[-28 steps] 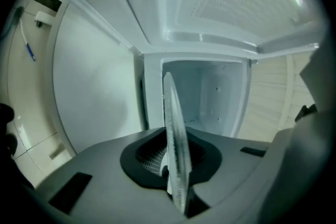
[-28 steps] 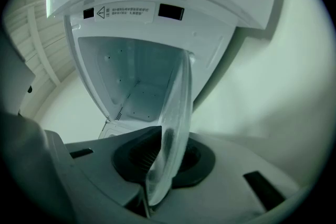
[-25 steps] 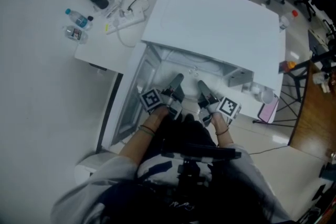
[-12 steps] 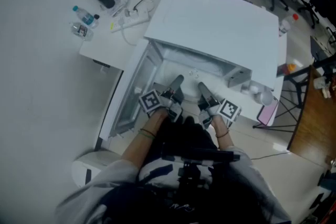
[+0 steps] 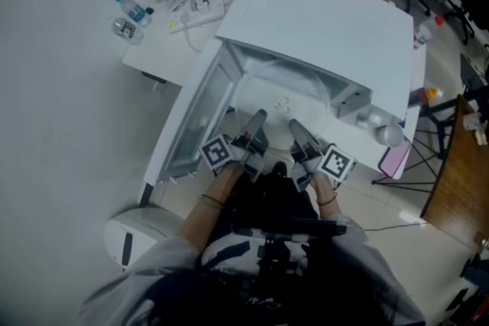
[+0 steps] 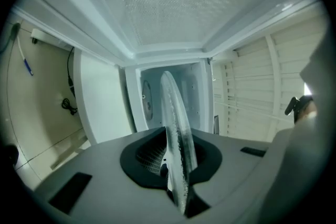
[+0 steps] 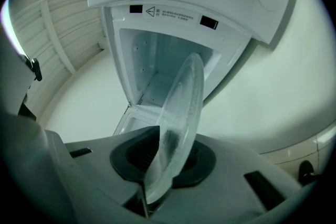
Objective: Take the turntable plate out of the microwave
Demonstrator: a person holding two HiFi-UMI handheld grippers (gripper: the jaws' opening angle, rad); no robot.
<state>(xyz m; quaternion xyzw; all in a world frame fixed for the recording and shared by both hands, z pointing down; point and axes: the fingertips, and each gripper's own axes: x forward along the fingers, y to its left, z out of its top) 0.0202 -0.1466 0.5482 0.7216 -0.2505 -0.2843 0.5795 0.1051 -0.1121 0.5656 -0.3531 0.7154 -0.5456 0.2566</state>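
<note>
Since a second ago we have lifted the turntable plate [image 5: 286,88] toward the microwave [image 5: 328,19] mouth. The right gripper [image 5: 295,126] has just been easing its jaws wider, with the rim still wedged between them, while the left gripper [image 5: 255,118] pinches the rim tight. We judge this mid-withdrawal. Next we firm up the right grip and draw straight back. The open door [image 5: 195,122] crowds the microwave's left side. Water bottles [image 5: 130,15] and a power strip [image 5: 200,11] lie beyond it.

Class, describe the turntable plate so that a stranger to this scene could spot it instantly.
Find the big white microwave, its door swung open at the head view's left. At its open mouth is the turntable plate: the only clear, round glass disc among flat white panels.
</note>
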